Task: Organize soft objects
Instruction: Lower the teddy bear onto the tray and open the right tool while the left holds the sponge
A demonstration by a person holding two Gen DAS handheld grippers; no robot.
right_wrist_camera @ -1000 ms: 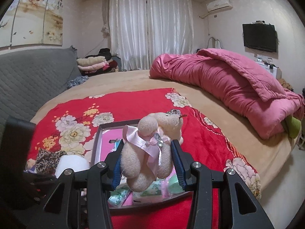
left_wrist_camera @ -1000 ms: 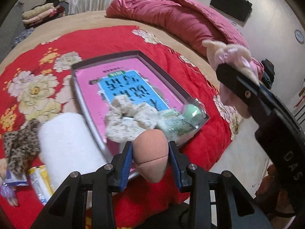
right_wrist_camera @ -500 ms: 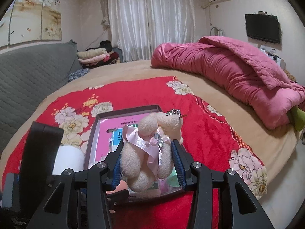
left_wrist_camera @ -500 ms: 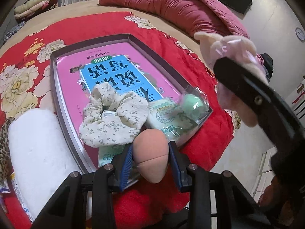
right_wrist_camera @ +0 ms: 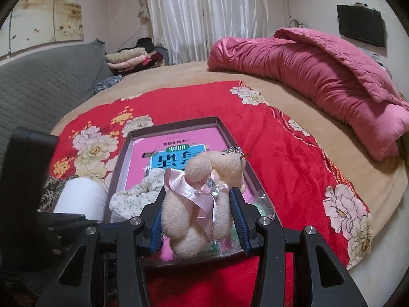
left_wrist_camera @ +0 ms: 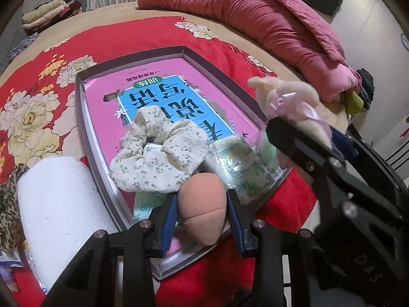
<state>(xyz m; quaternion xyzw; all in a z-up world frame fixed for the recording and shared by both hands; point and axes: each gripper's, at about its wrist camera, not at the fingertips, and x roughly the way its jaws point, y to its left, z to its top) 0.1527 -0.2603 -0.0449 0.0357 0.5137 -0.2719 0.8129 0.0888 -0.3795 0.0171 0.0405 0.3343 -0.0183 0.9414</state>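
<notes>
Book (left_wrist_camera: 163,97) in tray (left_wrist_camera: 84,117) — Chinese title, seemingly upside down.

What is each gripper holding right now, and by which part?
Left gripper: peach teardrop makeup sponge, pinched across its rounded sides. Right gripper: cream plush toy with pink satin bow, squeezed across its body.

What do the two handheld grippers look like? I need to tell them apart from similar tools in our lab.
Both look alike. The left gripper and the right gripper have matte black angular frames, silver round screw heads at the joints, and ribbed blue pads inside the fingers. Seen from the left camera, the right gripper's black body bears raised lettering. No cables, hands or sleeves show.
</notes>
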